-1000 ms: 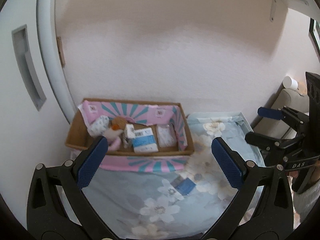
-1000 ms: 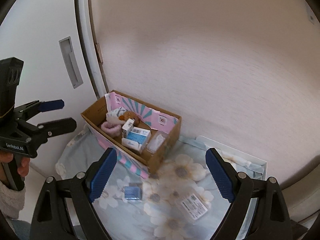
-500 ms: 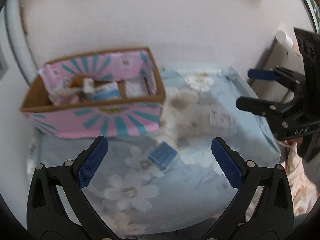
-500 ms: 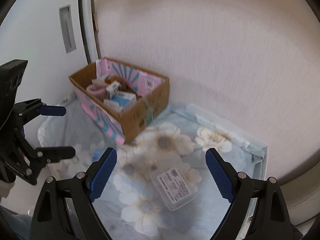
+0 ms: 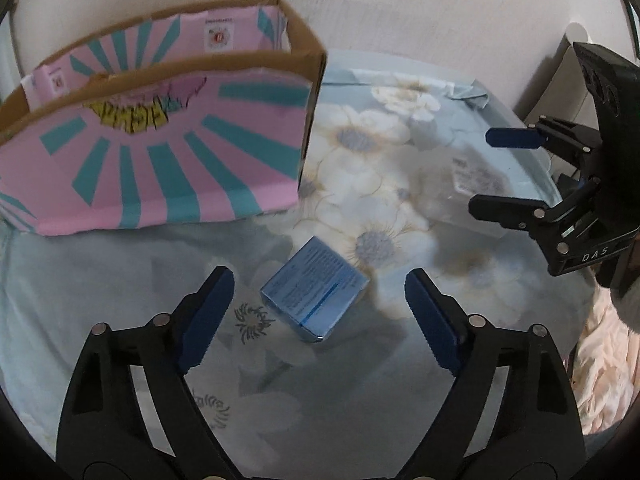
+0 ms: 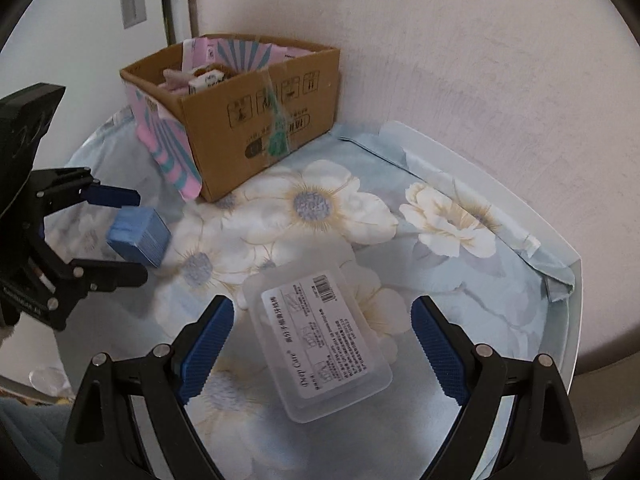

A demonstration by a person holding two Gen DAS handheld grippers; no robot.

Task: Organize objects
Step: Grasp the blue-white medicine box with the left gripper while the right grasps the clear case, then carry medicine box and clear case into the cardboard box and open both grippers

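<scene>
Grippers: left gripper (image 5: 316, 304) and right gripper (image 6: 322, 340) both hold their blue-padded fingers wide apart, gripping nothing.
Blue carton: small blue box (image 5: 314, 300) lies tilted on the floral cloth (image 5: 120, 280), framed between the left gripper's fingers, touching neither pad.
Clear case: translucent plastic box (image 6: 320, 344) with a printed white label lies flat between the right gripper's fingers, apart from both.
Storage: cardboard box (image 6: 256, 120) lined with pink-and-teal paper stands against the wall, small packages inside.
Spacing: blue box sits near the carton's front corner; plastic box lies farther out on the cloth.
</scene>
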